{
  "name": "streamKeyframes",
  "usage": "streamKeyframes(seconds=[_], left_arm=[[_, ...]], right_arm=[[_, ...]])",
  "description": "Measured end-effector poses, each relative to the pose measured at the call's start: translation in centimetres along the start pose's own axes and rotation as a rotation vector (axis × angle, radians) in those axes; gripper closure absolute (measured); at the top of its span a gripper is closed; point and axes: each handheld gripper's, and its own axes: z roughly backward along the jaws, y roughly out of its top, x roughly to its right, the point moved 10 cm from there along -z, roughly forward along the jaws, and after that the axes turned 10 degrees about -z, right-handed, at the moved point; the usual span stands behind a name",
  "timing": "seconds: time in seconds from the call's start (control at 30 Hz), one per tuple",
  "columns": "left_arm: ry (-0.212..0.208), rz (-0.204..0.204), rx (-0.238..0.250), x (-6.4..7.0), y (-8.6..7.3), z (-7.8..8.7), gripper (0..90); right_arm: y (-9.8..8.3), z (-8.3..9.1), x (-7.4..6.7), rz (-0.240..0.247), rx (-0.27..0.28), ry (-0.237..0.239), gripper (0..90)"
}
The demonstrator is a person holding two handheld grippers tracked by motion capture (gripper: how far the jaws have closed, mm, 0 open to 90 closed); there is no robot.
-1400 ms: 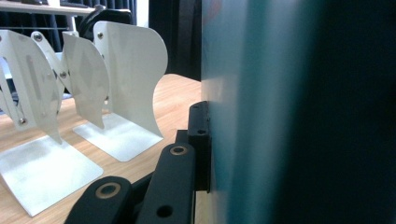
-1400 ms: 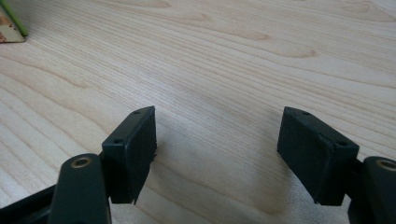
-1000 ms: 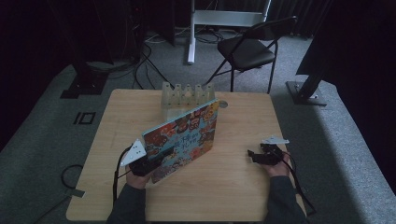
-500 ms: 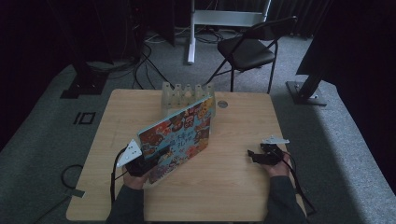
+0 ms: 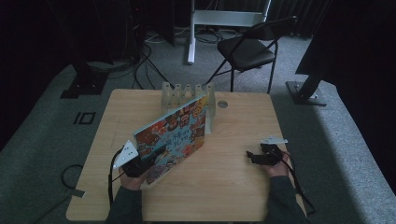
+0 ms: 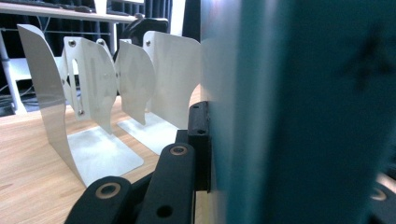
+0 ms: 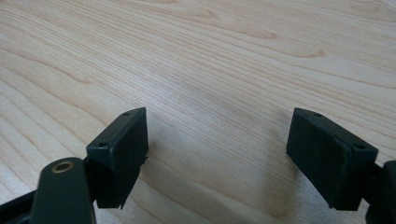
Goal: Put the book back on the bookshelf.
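Observation:
A picture book (image 5: 173, 133) with a colourful cover stands tilted on edge over the wooden table (image 5: 233, 196). Its far corner is at the white metal book rack (image 5: 180, 93). My left gripper (image 5: 140, 165) is shut on the book's near lower corner. In the left gripper view one black finger (image 6: 198, 135) presses the book's teal cover (image 6: 303, 107), and the rack's dividers (image 6: 93, 93) stand just beyond. My right gripper (image 5: 250, 156) rests low at the table's right. Its jaws have just been opening and hold nothing, with bare wood (image 7: 217, 154) between them.
A black folding chair (image 5: 247, 49) and a white stand (image 5: 224, 18) are behind the table, with cables on the grey floor. A small round disc (image 5: 222, 104) sits on the table right of the rack.
The book's far corner has swung a little to the left, along the rack. The right gripper stays in place.

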Motion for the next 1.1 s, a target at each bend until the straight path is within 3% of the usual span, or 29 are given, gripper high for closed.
streamKeyframes(seconds=[1.1], left_arm=[[0.049,0.001,0.0,-1.0,0.2,1.4,81.1]], right_arm=[[0.0,0.0,0.0,0.0,-0.001,-0.001,20.0]])
